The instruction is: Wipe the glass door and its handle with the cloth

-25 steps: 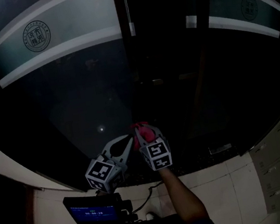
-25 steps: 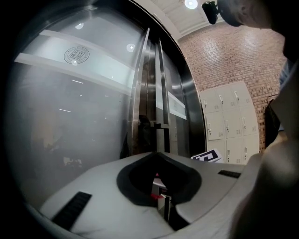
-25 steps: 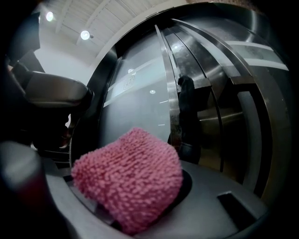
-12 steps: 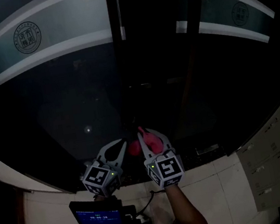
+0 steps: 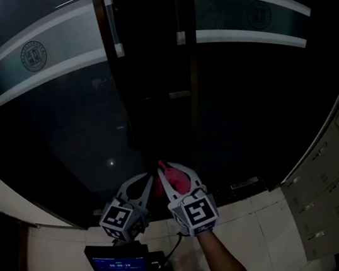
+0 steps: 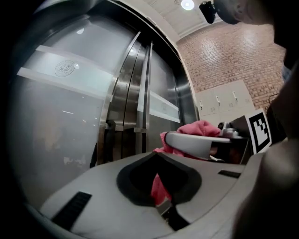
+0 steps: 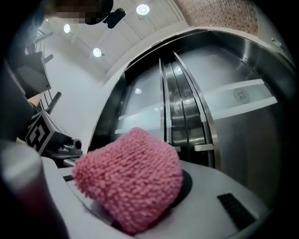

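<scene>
The dark glass door (image 5: 61,136) with frosted bands fills the head view, and its steel centre posts (image 5: 115,76) rise above my grippers. In the left gripper view, vertical steel handle bars (image 6: 140,93) stand at the door's meeting edge. My right gripper (image 5: 174,170) is shut on a pink knitted cloth (image 5: 176,176), held low just before the door's foot. That cloth (image 7: 131,179) bulges between the jaws in the right gripper view. My left gripper (image 5: 137,186) sits close beside it on the left, open and holding nothing. The cloth (image 6: 198,128) also shows at its right.
Grey lockers (image 5: 335,175) line the right side. A pale tiled floor (image 5: 260,226) runs along the door's foot, and a curved white wall (image 5: 1,203) stands at the left. A small lit screen (image 5: 116,260) hangs below my grippers. A brick wall (image 6: 224,60) shows beyond.
The view has swung so that the door's centre posts now stand above the grippers. Both grippers have drawn slightly lower and closer together. The right one still holds the cloth.
</scene>
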Available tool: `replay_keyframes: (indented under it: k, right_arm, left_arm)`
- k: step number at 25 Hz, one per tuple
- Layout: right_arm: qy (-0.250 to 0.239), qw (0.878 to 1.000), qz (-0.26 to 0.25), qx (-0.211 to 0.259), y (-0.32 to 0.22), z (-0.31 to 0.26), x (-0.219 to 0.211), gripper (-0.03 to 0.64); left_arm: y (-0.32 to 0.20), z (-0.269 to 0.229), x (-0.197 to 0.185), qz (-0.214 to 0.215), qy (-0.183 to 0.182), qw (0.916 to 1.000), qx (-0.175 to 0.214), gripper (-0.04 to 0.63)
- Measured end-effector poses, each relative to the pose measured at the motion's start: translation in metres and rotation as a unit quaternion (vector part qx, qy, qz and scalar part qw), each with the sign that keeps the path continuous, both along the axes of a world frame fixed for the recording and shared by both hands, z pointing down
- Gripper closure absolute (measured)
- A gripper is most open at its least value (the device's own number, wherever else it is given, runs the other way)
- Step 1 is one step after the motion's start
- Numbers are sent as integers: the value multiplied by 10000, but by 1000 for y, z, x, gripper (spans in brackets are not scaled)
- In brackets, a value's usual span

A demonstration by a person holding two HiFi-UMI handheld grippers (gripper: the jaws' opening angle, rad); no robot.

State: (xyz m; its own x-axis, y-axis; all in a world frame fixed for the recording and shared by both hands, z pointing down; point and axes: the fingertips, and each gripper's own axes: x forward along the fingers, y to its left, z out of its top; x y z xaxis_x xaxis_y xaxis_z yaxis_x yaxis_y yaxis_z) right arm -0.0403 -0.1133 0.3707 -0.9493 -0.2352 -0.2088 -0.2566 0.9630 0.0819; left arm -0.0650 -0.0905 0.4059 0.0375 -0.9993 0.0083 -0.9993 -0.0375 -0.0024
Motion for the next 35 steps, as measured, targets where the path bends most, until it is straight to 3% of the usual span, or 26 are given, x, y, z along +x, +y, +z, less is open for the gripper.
replay_keyframes:
  k: [8, 13, 20, 25, 35]
  right_arm:
    - [-35, 9990, -448, 27, 31, -23, 83, 563]
    - [-65, 9985, -544, 54, 49, -31, 99, 563]
    - [-109, 9985, -530, 65, 66, -37, 95, 563]
    - [-234, 9986, -417, 205, 68, -35, 84, 563]
    - [-81, 9996, -246, 145, 80, -40, 79, 568]
  left_arm:
    - [26, -15, 72, -368, -100, 9993, 45, 584]
    - [41, -22, 100, -278, -179, 9994, 25, 584]
    - [54, -31, 102, -196, -114, 9997, 71, 584]
    - [60, -36, 88, -214, -286, 9992, 165, 584]
    - [70, -41, 85, -30, -227, 9995, 214, 584]
